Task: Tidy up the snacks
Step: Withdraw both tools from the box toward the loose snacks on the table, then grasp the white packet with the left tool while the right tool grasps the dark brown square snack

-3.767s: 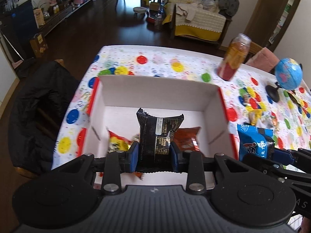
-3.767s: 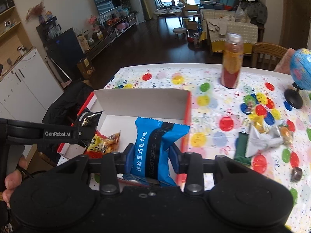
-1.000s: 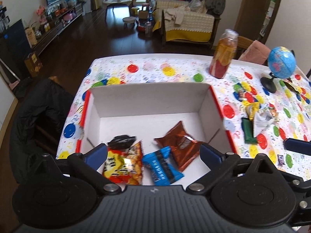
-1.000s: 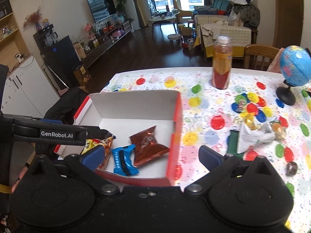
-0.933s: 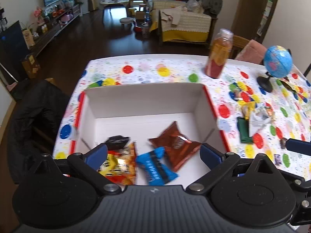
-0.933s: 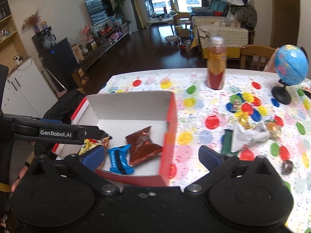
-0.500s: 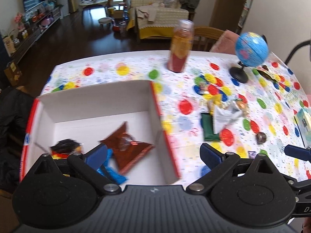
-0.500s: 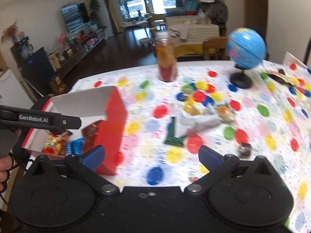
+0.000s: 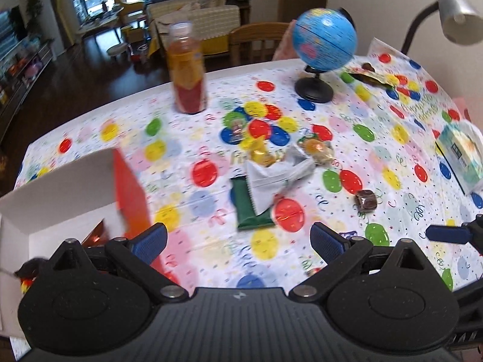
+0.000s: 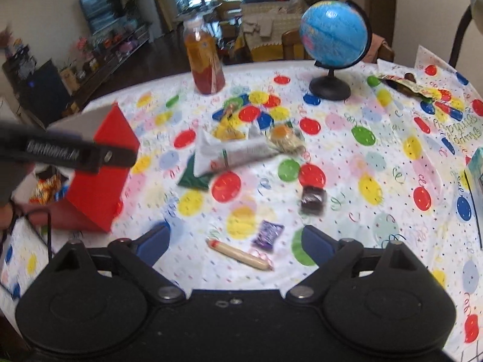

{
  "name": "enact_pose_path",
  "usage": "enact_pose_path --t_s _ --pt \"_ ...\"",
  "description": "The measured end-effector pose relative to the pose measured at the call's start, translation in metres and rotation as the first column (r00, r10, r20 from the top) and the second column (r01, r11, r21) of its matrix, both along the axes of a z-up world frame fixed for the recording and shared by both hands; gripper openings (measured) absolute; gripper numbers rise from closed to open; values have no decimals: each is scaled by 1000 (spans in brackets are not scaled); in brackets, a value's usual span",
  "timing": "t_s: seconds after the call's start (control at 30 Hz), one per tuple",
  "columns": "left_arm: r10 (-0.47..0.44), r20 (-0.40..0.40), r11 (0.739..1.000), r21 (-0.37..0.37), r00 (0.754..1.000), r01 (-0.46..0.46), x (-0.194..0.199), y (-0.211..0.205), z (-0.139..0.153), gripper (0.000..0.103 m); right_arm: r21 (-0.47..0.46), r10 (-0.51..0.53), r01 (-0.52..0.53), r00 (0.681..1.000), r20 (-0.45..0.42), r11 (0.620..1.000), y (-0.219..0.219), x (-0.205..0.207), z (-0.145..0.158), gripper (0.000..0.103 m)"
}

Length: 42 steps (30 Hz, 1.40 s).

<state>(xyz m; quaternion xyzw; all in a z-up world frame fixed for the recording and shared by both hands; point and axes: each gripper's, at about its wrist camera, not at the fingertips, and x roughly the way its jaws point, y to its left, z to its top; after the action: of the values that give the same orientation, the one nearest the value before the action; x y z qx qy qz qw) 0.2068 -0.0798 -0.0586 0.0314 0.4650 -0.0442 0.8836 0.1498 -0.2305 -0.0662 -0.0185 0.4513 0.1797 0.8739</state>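
Note:
A red and white cardboard box stands at the table's left with several snack packs inside. My left gripper is open and empty, just right of the box. A green pack under a white pack lies ahead of it, with yellow candies behind. My right gripper is open and empty above a sausage stick and a purple candy. A brown chocolate lies beyond it.
A juice bottle and a blue globe stand at the back of the table. A tissue pack lies at the right edge. More wrappers lie far right. A lamp rises at the right.
Both grippers dropped their packs into the box, opened, and swung right from the box toward the loose snacks on the tablecloth.

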Motion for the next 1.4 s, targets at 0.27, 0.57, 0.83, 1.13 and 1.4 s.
enact_pose_path --t_s 0.27,0.57,0.83,1.13,1.4 --pt "-56 -21 996 75 998 57 35 -40 -24 101 27 -16 18 998 -59 999 -24 20 -30 78" --pt "-128 -39 975 180 991 133 83 -77 -54 101 65 -124 129 989 -75 990 -53 76 -48 74" --pt "-156 -76 945 277 985 171 111 -98 -87 100 48 -138 144 984 -109 988 -51 109 -71 57" --pt "-191 -97 908 360 977 214 121 -110 -112 93 19 -119 122 986 -115 992 -45 127 -81 48" --pt "-166 -94 904 382 982 189 129 -105 -118 77 -55 -89 84 991 -95 995 -40 128 -84 34"
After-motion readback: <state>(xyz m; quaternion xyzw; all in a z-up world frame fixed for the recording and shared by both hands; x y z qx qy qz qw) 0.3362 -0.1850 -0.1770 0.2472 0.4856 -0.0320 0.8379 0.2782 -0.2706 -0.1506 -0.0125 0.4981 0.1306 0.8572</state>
